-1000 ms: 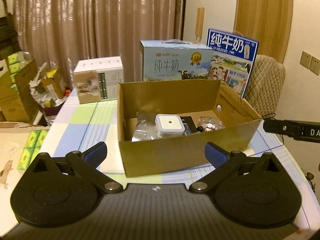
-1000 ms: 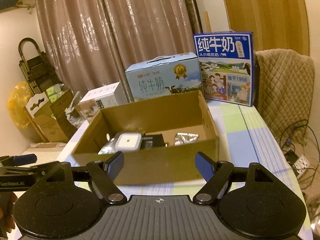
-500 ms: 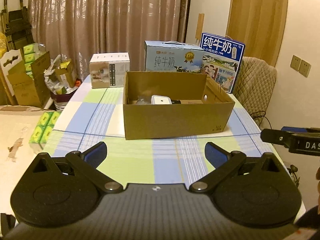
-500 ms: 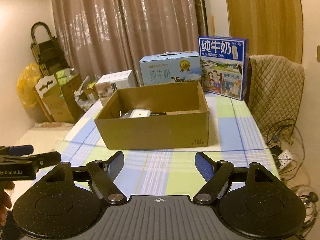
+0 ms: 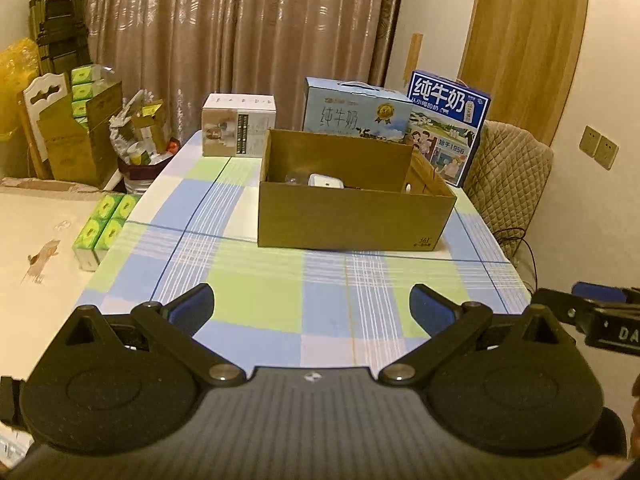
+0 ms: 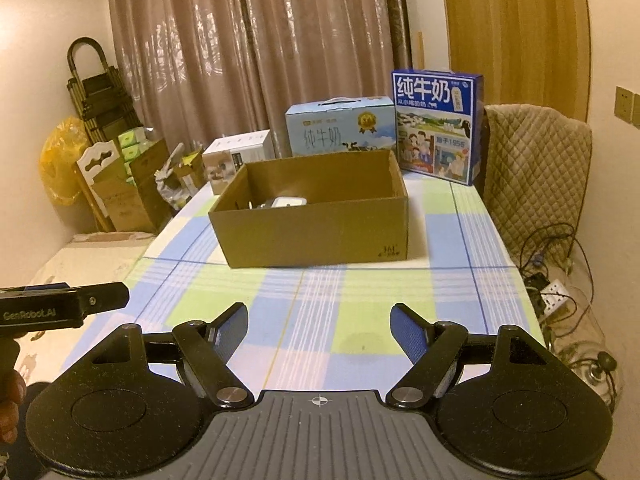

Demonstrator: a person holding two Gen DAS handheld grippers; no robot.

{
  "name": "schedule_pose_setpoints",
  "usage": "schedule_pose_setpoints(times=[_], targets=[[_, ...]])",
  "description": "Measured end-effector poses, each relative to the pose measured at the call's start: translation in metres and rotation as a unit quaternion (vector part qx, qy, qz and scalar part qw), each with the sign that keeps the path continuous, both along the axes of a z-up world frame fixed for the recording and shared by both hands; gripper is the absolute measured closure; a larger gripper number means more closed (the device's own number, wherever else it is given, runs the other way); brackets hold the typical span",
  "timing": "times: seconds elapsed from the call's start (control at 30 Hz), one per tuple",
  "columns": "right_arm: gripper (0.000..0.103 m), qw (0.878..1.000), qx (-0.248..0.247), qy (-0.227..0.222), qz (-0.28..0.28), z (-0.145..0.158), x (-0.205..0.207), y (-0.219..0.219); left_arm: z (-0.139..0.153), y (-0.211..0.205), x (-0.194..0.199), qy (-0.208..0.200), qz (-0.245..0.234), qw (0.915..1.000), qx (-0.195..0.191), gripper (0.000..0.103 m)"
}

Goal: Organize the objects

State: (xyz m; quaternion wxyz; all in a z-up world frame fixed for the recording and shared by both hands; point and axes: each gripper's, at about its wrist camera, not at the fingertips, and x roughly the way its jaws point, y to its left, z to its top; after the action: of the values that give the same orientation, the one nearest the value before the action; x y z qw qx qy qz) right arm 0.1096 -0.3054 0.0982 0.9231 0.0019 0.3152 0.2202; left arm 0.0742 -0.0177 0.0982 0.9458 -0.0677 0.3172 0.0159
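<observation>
In the left wrist view, the left gripper (image 5: 311,311) hangs over the near part of the checked tablecloth (image 5: 256,292), its jaws spread wide with nothing between them. The open cardboard box (image 5: 352,216) sits farther back at the table's middle, a white square-lidded container (image 5: 326,181) showing inside. The right gripper's tip (image 5: 600,308) enters at the right edge.

In the right wrist view, the right gripper (image 6: 319,322) is likewise spread and empty, near the table's front edge. The box (image 6: 316,228) stands well beyond it, with two milk cartons (image 6: 340,126) behind.
</observation>
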Motion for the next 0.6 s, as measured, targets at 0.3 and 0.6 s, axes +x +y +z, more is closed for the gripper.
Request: schedule_pose_setpoints(times=[0.3, 0.6], targets=[[0.028, 1.000, 0.005, 0.009, 0.000, -0.002, -0.027, -0.006, 0.004, -0.007, -0.024, -0.001, -0.004, 1.0000, 0.000, 0.001], [0.028, 1.000, -0.001, 0.014, 0.001, -0.007, -0.035, -0.003, -0.001, -0.015, -0.033, 0.002, -0.013, 0.9999, -0.003, 0.001]])
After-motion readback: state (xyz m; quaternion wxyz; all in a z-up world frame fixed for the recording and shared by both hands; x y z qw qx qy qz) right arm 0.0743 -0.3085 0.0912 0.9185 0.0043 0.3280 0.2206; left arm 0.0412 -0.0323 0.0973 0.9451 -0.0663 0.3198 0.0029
